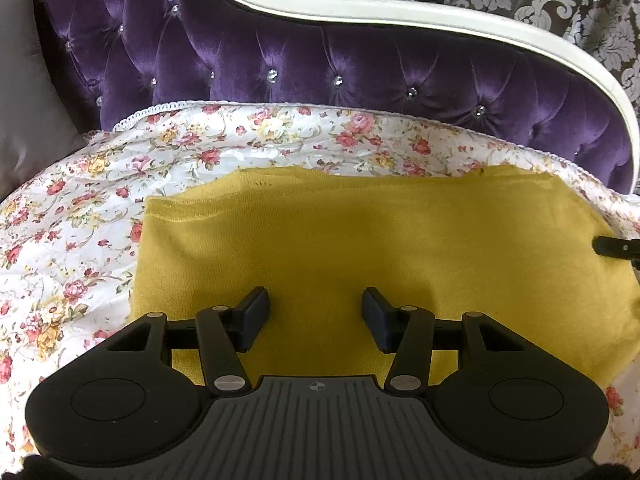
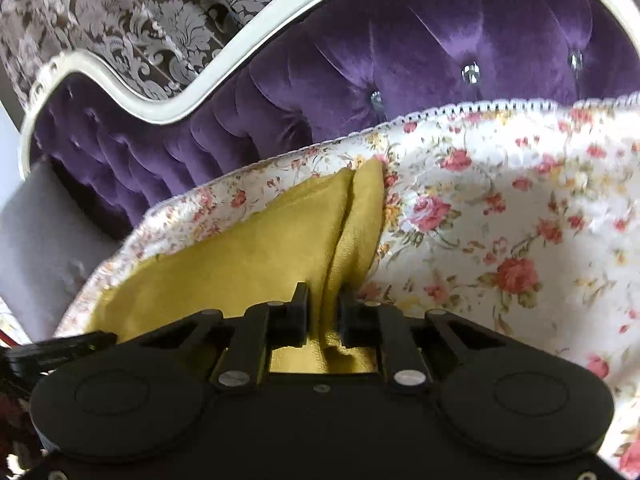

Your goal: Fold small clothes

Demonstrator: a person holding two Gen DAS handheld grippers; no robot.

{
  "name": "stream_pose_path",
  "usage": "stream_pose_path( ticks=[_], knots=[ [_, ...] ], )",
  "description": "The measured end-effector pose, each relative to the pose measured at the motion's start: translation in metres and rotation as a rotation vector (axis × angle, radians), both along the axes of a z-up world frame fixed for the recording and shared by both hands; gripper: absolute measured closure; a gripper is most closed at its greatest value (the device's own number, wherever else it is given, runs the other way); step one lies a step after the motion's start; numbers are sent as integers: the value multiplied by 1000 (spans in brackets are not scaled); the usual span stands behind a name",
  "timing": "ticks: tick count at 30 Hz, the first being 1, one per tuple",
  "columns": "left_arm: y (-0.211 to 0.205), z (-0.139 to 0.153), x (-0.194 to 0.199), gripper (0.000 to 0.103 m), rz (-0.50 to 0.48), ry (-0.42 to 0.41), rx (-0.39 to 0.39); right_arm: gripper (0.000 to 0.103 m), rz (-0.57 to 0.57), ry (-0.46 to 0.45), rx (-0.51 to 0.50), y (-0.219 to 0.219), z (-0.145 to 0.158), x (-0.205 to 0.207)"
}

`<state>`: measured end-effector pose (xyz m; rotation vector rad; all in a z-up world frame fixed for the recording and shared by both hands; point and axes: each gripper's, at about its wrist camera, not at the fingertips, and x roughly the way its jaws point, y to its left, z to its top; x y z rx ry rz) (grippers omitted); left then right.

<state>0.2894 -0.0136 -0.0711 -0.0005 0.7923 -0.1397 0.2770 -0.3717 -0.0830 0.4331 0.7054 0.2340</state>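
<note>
Yellow knit garment [image 1: 360, 240] lies spread flat on a floral bedspread [image 1: 72, 240], which covers the seat in front of a purple tufted headboard [image 1: 280, 52] with a curved white frame [image 1: 440, 12]. Taking that headboard as the landmark: at its left end, in the left wrist view, a grey cushion [image 1: 28, 92] leans beside it, and the bedspread's white lace edge runs along its base. The garment sits a little in front of the headboard, with a strip of flowered cloth between the two, and its far edge runs roughly parallel to the headboard's base.

The left gripper [image 1: 316, 312] hovers over the near part of the garment, on the side away from the headboard. Its fingers [image 1: 256, 312] stand apart with only flat yellow fabric showing in the gap, and they hold nothing. At the right border of that view, beside the garment's right edge, a black tip of the right gripper [image 1: 616, 246] pokes in.

In the right wrist view the headboard curves across the top, patterned damask wallpaper [image 2: 120, 20] behind it. The right gripper [image 2: 324, 316] points toward the headboard, and its fingers [image 2: 298, 316] are closed on a raised fold of the garment's edge: yellow fabric is bunched between the pads and rises in a ridge that runs from them toward the headboard. To the right of that ridge only the bedspread shows.
</note>
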Motion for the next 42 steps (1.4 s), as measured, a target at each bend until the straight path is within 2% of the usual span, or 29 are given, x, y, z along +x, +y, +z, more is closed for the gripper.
stream_pose_path(
  ticks=[5,13,16,18,20,23,27,29,34,36,37,38,40,42],
  knots=[
    [23,19,-18,53,46,2,-93,82,-6,-25,-89,22,31,-2],
    [75,37,-78,53,58,-14,-144,84,79,-61,-149,86,70,2],
    [93,36,-98,53,70,-15,-154,86,119,-64,-145,117,75,2],
    [103,35,-109,53,84,-16,-170,97,157,-67,-128,141,76,3],
    [114,34,-116,53,96,-18,-188,97,198,-77,-117,168,79,3],
    [127,33,-122,53,108,-18,-204,97,269,-97,-166,210,79,3],
    [141,33,-129,53,120,-19,-225,95,305,-113,-162,242,74,1],
    [146,32,-131,53,123,-21,-222,88,306,-142,-204,249,73,-8],
    [147,35,-126,52,107,-14,-225,87,275,-145,-265,237,68,-33],
    [142,39,-120,52,87,-17,-232,72,252,-150,-321,225,68,-48],
    [139,41,-117,52,75,-19,-233,59,241,-148,-354,218,67,-55],
    [134,44,-113,52,61,-20,-234,52,233,-147,-384,215,67,-62],
    [123,50,-104,52,29,-27,-230,50,214,-150,-455,208,64,-74],
    [110,57,-94,52,-1,-38,-223,42,199,-164,-535,205,60,-87]
  ],
)
